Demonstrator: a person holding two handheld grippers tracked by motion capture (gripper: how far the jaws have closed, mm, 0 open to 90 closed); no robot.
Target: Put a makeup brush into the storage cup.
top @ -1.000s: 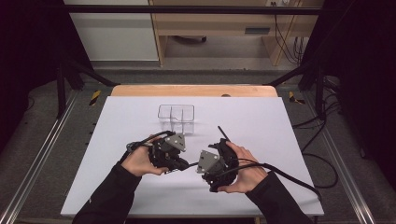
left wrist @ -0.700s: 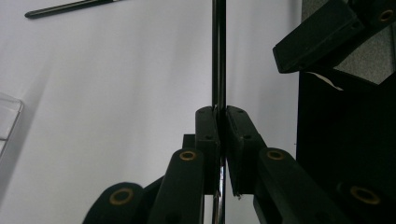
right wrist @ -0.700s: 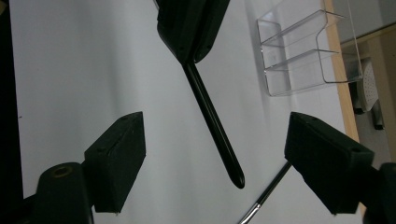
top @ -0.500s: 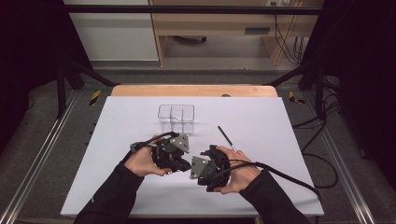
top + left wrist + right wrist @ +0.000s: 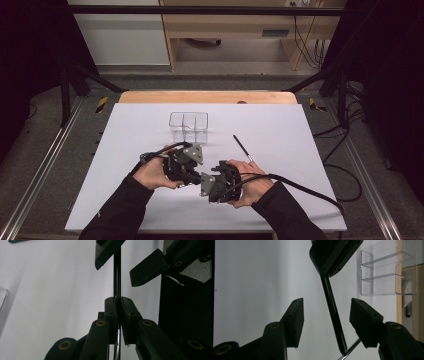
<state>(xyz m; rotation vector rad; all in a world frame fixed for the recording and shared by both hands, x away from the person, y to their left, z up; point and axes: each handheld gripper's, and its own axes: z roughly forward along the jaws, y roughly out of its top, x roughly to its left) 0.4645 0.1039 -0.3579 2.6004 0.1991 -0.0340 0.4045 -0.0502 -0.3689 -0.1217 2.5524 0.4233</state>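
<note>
Nearest the person, the right tongs (image 5: pixel 206 183) stand partly apart, their jaws having just been closing around a thin black rod (image 5: pixel 333 312) without pressing on it. Just beyond, the left tongs (image 5: pixel 192 176) clamp that rod (image 5: pixel 117 277), possibly a pen, above the white bench (image 5: pixel 300 150). Farther off lie a second black stick (image 5: pixel 242 148) and a clear divided box (image 5: pixel 188 127).

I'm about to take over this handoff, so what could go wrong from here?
The left claw pinches only a short stretch of the thin black stick, so it could pivot or slip. The right claw has been closing, but its pads do not touch the stick yet; it runs slanted between them, so they could knock it askew. A dropped stick might roll toward the clear box.
</note>
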